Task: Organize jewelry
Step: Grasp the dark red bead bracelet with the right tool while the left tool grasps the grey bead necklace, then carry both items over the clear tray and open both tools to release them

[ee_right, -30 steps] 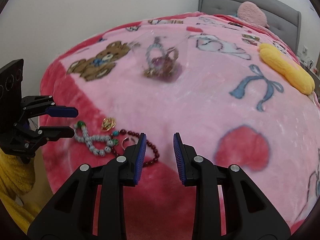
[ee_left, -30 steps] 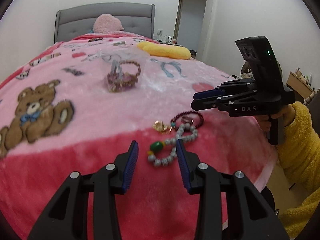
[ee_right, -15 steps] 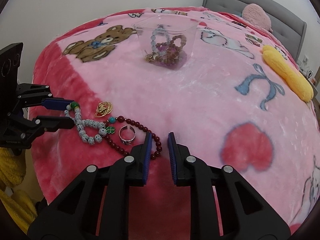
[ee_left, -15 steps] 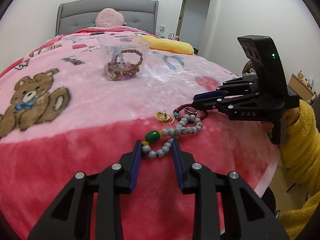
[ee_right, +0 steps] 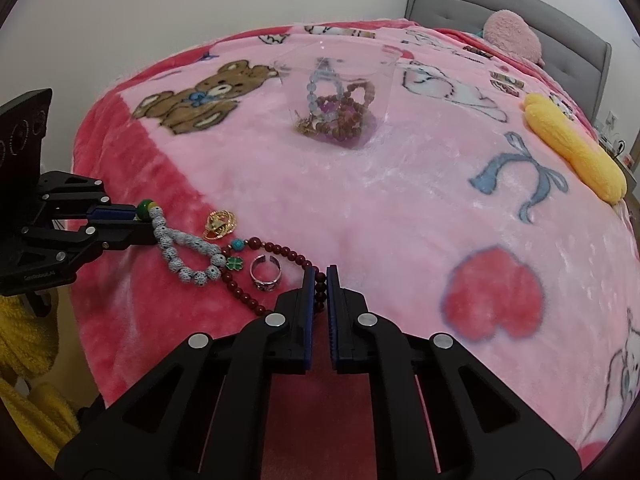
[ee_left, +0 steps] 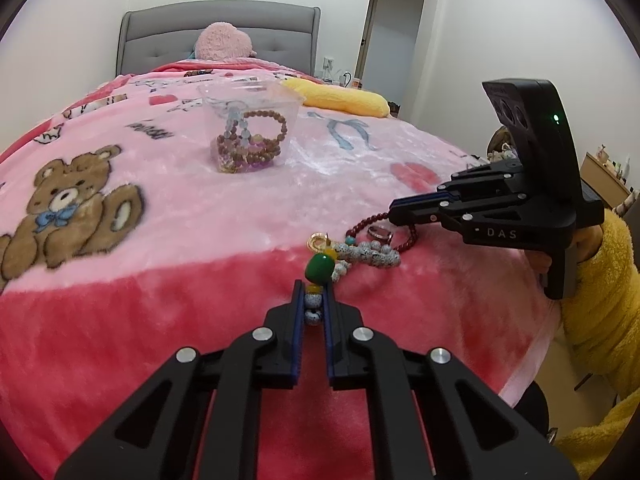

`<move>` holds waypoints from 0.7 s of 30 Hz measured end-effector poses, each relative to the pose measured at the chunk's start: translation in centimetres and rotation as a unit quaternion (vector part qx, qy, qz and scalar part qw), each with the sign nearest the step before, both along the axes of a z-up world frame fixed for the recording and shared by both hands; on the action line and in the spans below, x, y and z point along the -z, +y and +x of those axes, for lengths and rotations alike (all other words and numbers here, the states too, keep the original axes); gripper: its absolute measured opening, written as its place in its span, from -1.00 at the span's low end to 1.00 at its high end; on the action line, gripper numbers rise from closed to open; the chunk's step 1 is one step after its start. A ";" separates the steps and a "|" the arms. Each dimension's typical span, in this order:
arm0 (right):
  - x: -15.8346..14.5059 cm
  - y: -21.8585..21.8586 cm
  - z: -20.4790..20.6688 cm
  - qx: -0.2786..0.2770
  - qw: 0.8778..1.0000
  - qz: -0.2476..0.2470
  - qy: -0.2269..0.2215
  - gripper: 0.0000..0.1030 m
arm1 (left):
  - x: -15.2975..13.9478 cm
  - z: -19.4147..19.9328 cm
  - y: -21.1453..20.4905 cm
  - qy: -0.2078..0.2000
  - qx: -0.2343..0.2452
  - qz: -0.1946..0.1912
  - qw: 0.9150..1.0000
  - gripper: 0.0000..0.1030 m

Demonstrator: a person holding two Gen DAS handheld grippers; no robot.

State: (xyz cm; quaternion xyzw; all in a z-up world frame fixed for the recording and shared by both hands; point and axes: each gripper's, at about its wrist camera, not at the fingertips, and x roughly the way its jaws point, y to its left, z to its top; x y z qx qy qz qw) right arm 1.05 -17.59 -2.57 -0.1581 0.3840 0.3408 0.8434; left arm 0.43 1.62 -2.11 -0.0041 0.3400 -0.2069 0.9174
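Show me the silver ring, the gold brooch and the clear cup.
silver ring [ee_right: 266,273], right wrist view, on its band
gold brooch [ee_right: 218,224], right wrist view, its middle
clear cup [ee_right: 376,92], right wrist view, its side wall

Left gripper [ee_left: 313,298]: jaws have just closed, pads clamped on a speckled bead bracelet [ee_left: 362,254]. Right gripper [ee_right: 320,280]: jaws have just closed, gripping a dark red bead bracelet [ee_right: 280,250]. Both point downward; yellow sleeve [ee_left: 600,300] behind the right.

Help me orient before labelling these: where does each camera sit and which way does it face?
Left wrist: on the left claw, angled down across the bed toward the headboard; shut on the speckled bracelet; yellow sleeve shows.
Right wrist: on the right claw, shut on the red bead bracelet.
Shared: both bracelets, silver ring, clear cup, each other's claw.
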 end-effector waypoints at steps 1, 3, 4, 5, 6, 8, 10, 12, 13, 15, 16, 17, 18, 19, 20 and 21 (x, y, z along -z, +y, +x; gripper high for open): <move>-0.3 0.0 -0.1 0.000 1.000 0.004 -0.002 -0.89 | -0.3 0.0 0.1 -0.003 -0.001 -0.003 1.000 -0.84; -0.8 -0.2 -0.2 0.000 1.000 0.011 -0.005 -0.89 | -0.8 0.1 0.1 -0.008 -0.002 -0.007 1.000 -0.84; -1.1 -0.2 -0.3 -0.001 1.000 0.016 -0.006 -0.89 | -1.1 0.1 0.1 -0.012 -0.002 -0.008 1.000 -0.84; -1.6 -0.2 -0.4 -0.002 1.000 0.023 -0.011 -0.89 | -1.6 0.1 0.0 -0.018 -0.002 -0.009 1.000 -0.84; -2.1 -0.3 -0.6 -0.004 0.999 0.029 -0.016 -0.89 | -2.0 0.1 0.0 -0.024 -0.001 -0.010 1.000 -0.84; -2.9 -0.3 -0.9 -0.006 0.999 0.036 -0.024 -0.89 | -2.8 0.1 0.0 -0.035 0.001 -0.015 0.999 -0.84; -3.8 -0.2 -1.1 -0.010 0.999 0.042 -0.032 -0.89 | -3.5 0.3 0.0 -0.041 0.002 -0.020 0.999 -0.84; -4.4 -0.1 -1.3 -0.011 0.998 0.045 -0.040 -0.89 | -4.2 0.5 0.0 -0.050 0.001 -0.021 0.999 -0.84; -4.9 0.0 -1.4 -0.013 0.998 0.047 -0.045 -0.89 | -4.5 0.6 0.0 -0.053 0.001 -0.021 0.998 -0.84; -5.4 0.0 -1.4 -0.014 0.997 0.051 -0.050 -0.89 | -5.1 0.8 0.0 -0.059 0.001 -0.024 0.998 -0.84; -5.8 0.0 -1.4 -0.013 0.997 0.053 -0.054 -0.89 | -5.4 1.0 0.0 -0.062 0.001 -0.026 0.998 -0.84; -6.0 0.0 -1.4 -0.011 0.997 0.055 -0.058 -0.89 | -5.5 1.0 0.0 -0.063 0.001 -0.025 0.998 -0.84; -6.3 0.1 -1.4 -0.012 0.997 0.057 -0.060 -0.89 | -5.8 1.2 -0.1 -0.066 0.000 -0.024 0.998 -0.84; -6.7 0.1 -1.3 -0.011 0.996 0.061 -0.062 -0.89 | -5.9 1.3 -0.1 -0.067 0.000 -0.023 0.997 -0.84; -6.9 0.0 -1.3 -0.010 0.996 0.064 -0.064 -0.89 | -6.1 1.4 -0.1 -0.069 0.000 -0.022 0.997 -0.84; -7.2 0.0 -1.3 -0.010 0.995 0.067 -0.066 -0.89 | -6.3 1.5 0.0 -0.071 -0.001 -0.022 0.997 -0.84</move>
